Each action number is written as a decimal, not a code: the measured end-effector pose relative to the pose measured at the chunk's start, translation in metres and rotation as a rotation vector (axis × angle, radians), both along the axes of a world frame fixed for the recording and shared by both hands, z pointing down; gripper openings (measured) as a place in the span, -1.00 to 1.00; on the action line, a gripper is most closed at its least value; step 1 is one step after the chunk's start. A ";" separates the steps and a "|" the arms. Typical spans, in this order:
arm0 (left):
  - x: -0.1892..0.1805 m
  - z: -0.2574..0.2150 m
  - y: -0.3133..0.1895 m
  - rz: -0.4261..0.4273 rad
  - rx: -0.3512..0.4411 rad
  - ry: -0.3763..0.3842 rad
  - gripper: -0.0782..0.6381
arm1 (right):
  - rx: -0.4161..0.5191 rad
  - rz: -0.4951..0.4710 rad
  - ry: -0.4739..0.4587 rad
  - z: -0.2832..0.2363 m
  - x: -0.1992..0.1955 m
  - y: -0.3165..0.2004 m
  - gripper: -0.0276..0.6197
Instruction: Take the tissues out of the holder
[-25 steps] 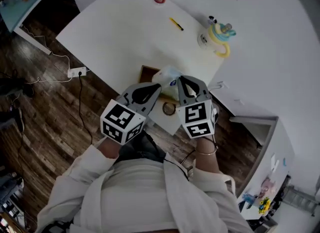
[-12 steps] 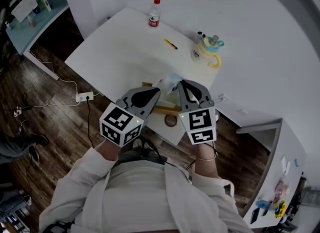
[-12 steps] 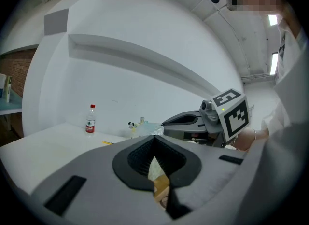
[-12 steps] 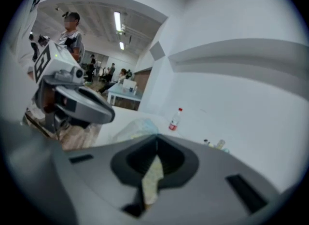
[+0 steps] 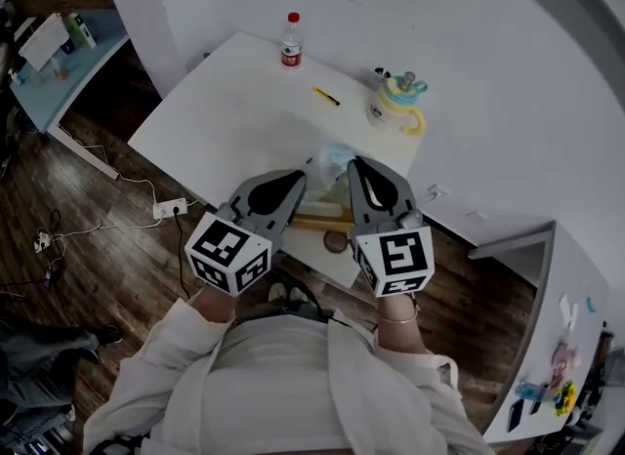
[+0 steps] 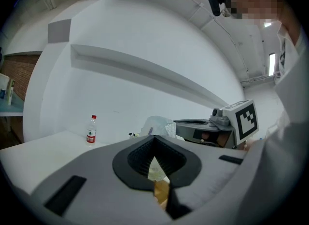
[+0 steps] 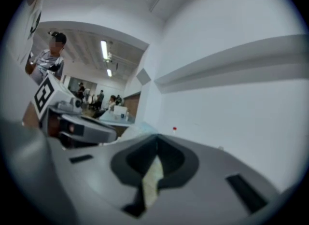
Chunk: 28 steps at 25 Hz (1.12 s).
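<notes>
A soft plastic-wrapped tissue pack [image 5: 332, 162] sits over a wooden holder [image 5: 318, 219] at the near edge of the white table [image 5: 234, 111]. My left gripper [image 5: 296, 180] is shut, its tip at the pack's left side. Opposite it, my right gripper [image 5: 356, 163] is shut with its tip against the pack's right edge, seemingly pinching the wrap. In the left gripper view the crumpled pack [image 6: 158, 124] shows just beyond my shut left gripper [image 6: 154, 138], touching the right gripper [image 6: 203, 128]. The right gripper view shows the right gripper [image 7: 156, 139] shut, with a pale strip below its tips.
Further back on the table stand a water bottle [image 5: 290, 39], a yellow pen [image 5: 326, 96] and a yellow-handled cup with small things in it [image 5: 395, 106]. A tape ring [image 5: 336, 241] lies by the holder. A power strip [image 5: 172, 208] lies on the wooden floor at left.
The head camera has drawn back and up, so the table looks smaller and farther. Both grippers stay shut at the tissue pack, which keeps its place between their tips.
</notes>
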<state>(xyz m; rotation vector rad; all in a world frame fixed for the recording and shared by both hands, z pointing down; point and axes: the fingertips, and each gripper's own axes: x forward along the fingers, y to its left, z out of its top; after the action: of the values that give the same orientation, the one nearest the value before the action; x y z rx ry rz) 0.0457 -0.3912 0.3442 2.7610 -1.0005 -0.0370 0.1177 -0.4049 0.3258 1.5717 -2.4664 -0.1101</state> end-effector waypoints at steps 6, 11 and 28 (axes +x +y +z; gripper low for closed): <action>-0.008 -0.012 -0.006 -0.039 0.020 0.035 -0.74 | 0.033 -0.008 -0.116 -0.005 -0.005 0.004 -0.89; -0.013 -0.011 -0.011 -0.064 0.020 0.032 -0.74 | 0.009 -0.018 -0.193 0.000 -0.005 0.004 -0.89; -0.019 0.002 -0.010 -0.129 -0.013 0.036 -0.74 | -0.011 -0.029 -0.220 0.016 -0.001 0.013 -0.89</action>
<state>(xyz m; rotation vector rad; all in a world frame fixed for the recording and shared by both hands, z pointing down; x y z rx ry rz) 0.0267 -0.4013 0.3460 2.6702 -1.1641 -0.0989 0.1169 -0.3918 0.3420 1.6219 -2.6495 0.0764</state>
